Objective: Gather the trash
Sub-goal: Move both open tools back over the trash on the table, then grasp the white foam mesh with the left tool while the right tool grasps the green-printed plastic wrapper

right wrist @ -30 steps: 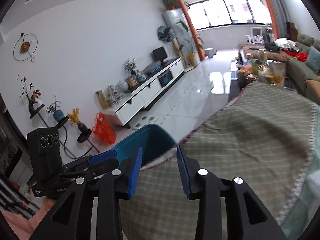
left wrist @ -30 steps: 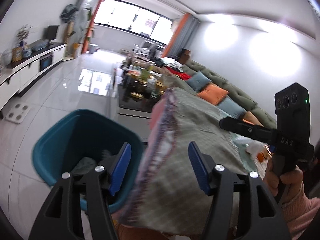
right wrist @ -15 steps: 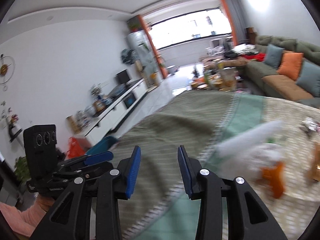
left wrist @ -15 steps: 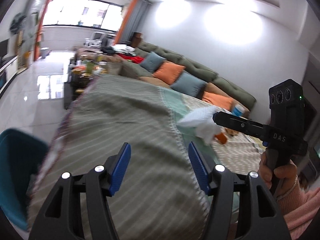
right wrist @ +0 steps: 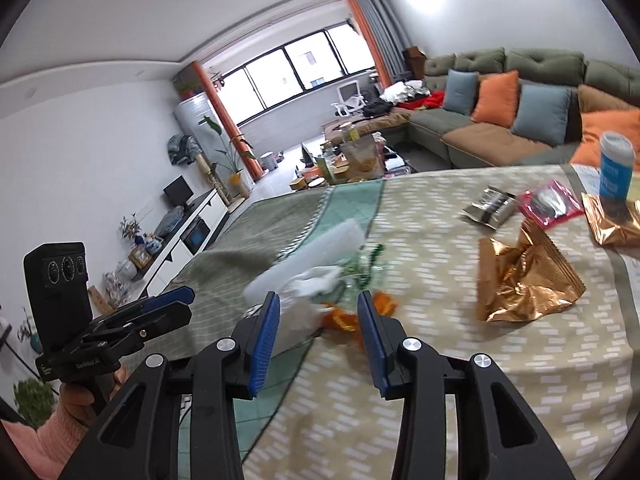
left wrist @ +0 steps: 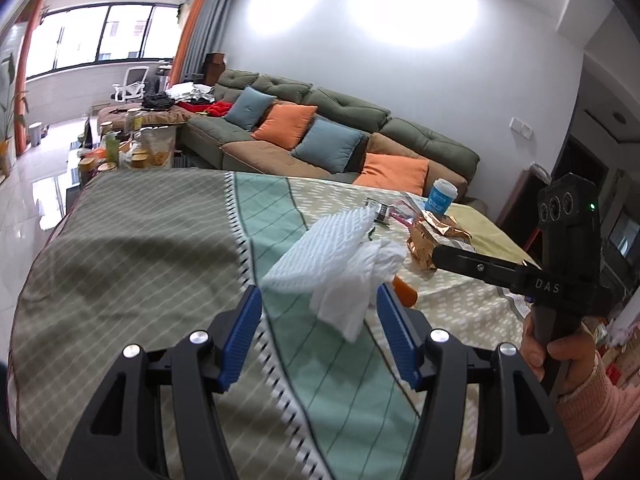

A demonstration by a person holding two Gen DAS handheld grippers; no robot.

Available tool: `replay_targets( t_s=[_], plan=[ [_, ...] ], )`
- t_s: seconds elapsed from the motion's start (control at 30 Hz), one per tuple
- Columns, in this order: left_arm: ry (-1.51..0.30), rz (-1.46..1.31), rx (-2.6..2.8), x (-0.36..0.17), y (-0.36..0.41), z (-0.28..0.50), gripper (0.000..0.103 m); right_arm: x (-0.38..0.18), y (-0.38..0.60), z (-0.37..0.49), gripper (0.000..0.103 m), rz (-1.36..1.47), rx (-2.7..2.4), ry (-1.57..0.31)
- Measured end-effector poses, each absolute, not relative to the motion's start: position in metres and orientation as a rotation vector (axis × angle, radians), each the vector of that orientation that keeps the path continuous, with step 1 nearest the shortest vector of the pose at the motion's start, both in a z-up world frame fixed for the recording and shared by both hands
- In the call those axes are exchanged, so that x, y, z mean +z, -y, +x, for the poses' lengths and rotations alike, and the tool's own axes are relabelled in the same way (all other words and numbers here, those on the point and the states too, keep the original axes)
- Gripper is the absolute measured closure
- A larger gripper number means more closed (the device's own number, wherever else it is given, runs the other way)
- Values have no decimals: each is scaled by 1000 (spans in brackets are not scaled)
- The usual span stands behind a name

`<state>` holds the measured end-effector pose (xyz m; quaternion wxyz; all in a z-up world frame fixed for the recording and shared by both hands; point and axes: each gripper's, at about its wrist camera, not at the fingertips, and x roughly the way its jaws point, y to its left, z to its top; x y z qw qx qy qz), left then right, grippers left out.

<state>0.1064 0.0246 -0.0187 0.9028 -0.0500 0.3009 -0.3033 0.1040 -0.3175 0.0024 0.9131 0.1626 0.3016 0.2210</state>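
Trash lies on the cloth-covered table [left wrist: 140,240]: a white foam sheet [left wrist: 320,248] over a crumpled white tissue [left wrist: 352,292], orange peel [left wrist: 406,294], a gold wrapper [left wrist: 432,236] and a blue paper cup [left wrist: 442,196]. My left gripper [left wrist: 320,328] is open just short of the tissue, with nothing between its pads. My right gripper [right wrist: 318,336] is open too, and the tissue [right wrist: 316,280] and orange peel [right wrist: 344,318] lie just ahead of its fingers. A gold wrapper [right wrist: 520,280], a silver wrapper [right wrist: 490,206], a red packet [right wrist: 550,204] and the cup [right wrist: 616,164] lie further right.
A green sofa [left wrist: 360,120] with orange and blue cushions runs behind the table. A low table [right wrist: 348,160] crowded with jars stands beyond the far edge. A white TV cabinet [right wrist: 188,228] lines the left wall. A second gold wrapper [right wrist: 616,224] sits under the cup.
Both grippers have swung away from the teal bin at the table's end toward the trash pile on the cloth. The bin has left both views. Neither gripper holds anything.
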Motion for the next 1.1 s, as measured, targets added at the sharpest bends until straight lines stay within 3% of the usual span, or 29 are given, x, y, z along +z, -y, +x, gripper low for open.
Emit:
replay_targets(
  t_s=[0.47, 0.63, 0.7, 0.73, 0.77, 0.8, 1.1],
  plan=[
    [-682, -6, -629, -30, 4, 145, 48, -24, 331, 175, 62, 405, 448, -746],
    [-709, -10, -645, -33, 7, 151, 61, -31, 322, 187, 62, 416, 470, -784],
    [-713, -14, -656, -34, 7, 152, 71, -33, 319, 189, 62, 422, 481, -791],
    [-714, -12, -658, -34, 7, 152, 72, -34, 318, 189, 67, 427, 482, -793],
    [-714, -9, -661, -34, 8, 152, 78, -34, 318, 189, 79, 431, 484, -794],
    [-716, -7, -668, -34, 8, 151, 83, -35, 318, 188, 80, 433, 490, -796],
    [-690, -43, -658, -32, -2, 147, 90, -22, 331, 167, 81, 415, 456, -721]
  ],
)
